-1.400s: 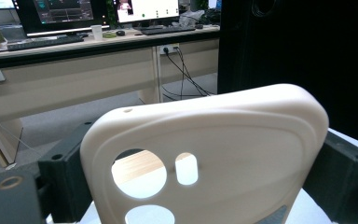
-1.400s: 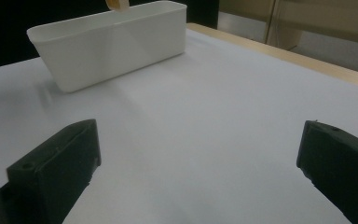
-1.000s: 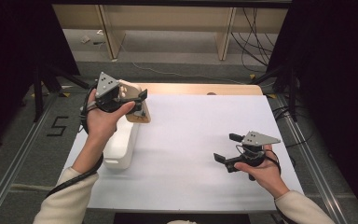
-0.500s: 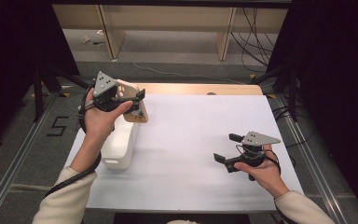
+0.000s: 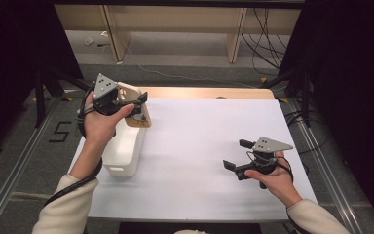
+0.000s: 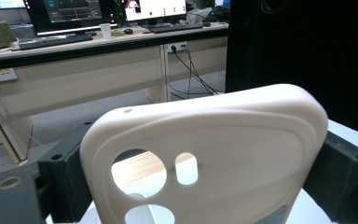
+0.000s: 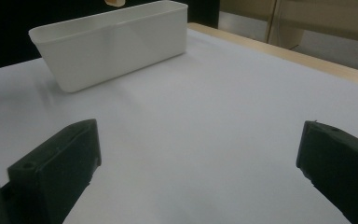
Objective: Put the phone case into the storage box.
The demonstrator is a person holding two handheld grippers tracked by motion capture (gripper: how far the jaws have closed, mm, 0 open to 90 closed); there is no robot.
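White paper is covering the counter [image 5: 195, 146], and nearest the person the right gripper [image 5: 237, 155] is hovering low over its right side, held in the right hand [image 5: 271, 178], with its jaws standing wide apart and nothing between them; in the right gripper view the two black jaws are framing only bare white paper. Farther across, toward the left edge, a white plastic bin [image 5: 124, 151] is sitting on the counter with its long side running away from the person, and the right gripper view is showing the same bin [image 7: 112, 42] lying well apart from that gripper. Above the far end of the bin, the left hand [image 5: 100, 124] is holding the left gripper [image 5: 140, 105] up off the counter, and its jaws are clamping a cream-coloured board [image 5: 137, 109] from both sides. In the left gripper view the board [image 6: 205, 158] is standing upright between the jaws, with rounded corners, a round hole and a small slot cut through it, and the black jaws are pressing against its left and right edges. Beyond the counter, a wooden desk [image 6: 98, 70] with screens and a keyboard on it is showing in the background.
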